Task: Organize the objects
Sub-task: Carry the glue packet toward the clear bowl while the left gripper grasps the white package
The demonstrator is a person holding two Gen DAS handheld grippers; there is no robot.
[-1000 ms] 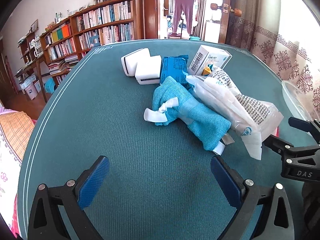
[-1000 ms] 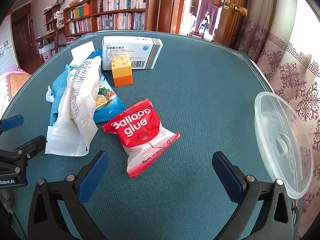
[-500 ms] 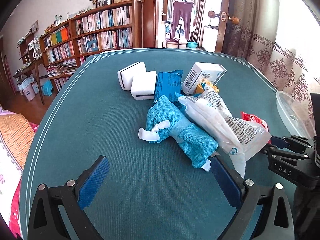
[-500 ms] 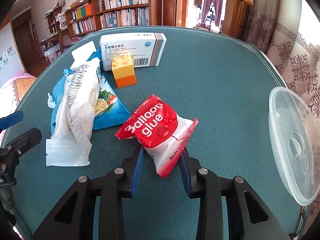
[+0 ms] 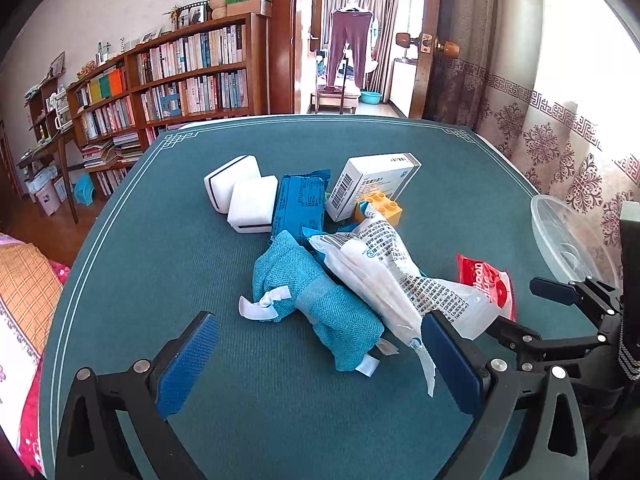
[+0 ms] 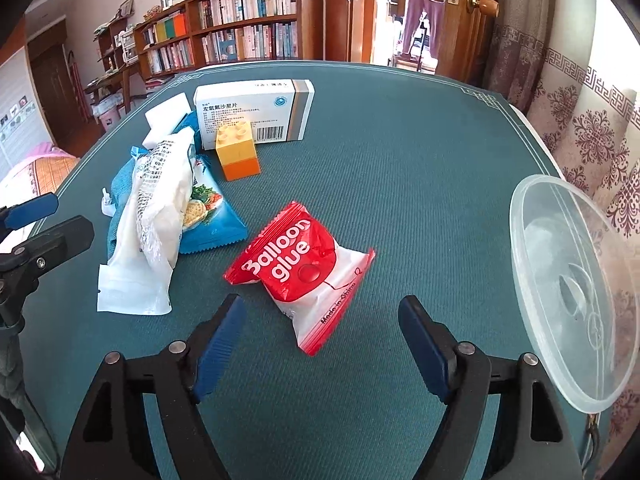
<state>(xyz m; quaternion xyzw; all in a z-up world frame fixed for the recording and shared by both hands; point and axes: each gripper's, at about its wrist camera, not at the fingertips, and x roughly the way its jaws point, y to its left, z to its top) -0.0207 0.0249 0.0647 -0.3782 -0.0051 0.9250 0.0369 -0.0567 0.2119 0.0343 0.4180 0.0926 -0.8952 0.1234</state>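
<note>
Balloon-glue packet (image 6: 304,268), red and white, lay flat on the teal tablecloth (image 6: 400,184) just ahead of the right gripper (image 6: 322,334), its near corner reaching in between the two blue pads without either pad touching it. That gripper's jaws had just been opening and stood well spread, the packet free between them. To the packet's left sat a loose heap: a white printed plastic bag (image 6: 156,216) draped over a blue snack packet (image 6: 212,216), with a teal cloth bundle (image 5: 320,300) under and beside them. Behind the heap stood a yellow-and-orange toy brick (image 6: 238,152), touching the front of a white medicine box (image 6: 256,114). Farther back, in the left wrist view, a dark blue wrapper (image 5: 300,208) lay next to two white foam blocks (image 5: 244,196). At the table's right edge a clear plastic lid (image 6: 572,280) rested, well apart from the packet. The left gripper (image 5: 316,356) hung over the near side of the cloth bundle, its fingers wide apart and pinching nothing. A wooden bookshelf (image 6: 240,28) lined the wall beyond the table.
</note>
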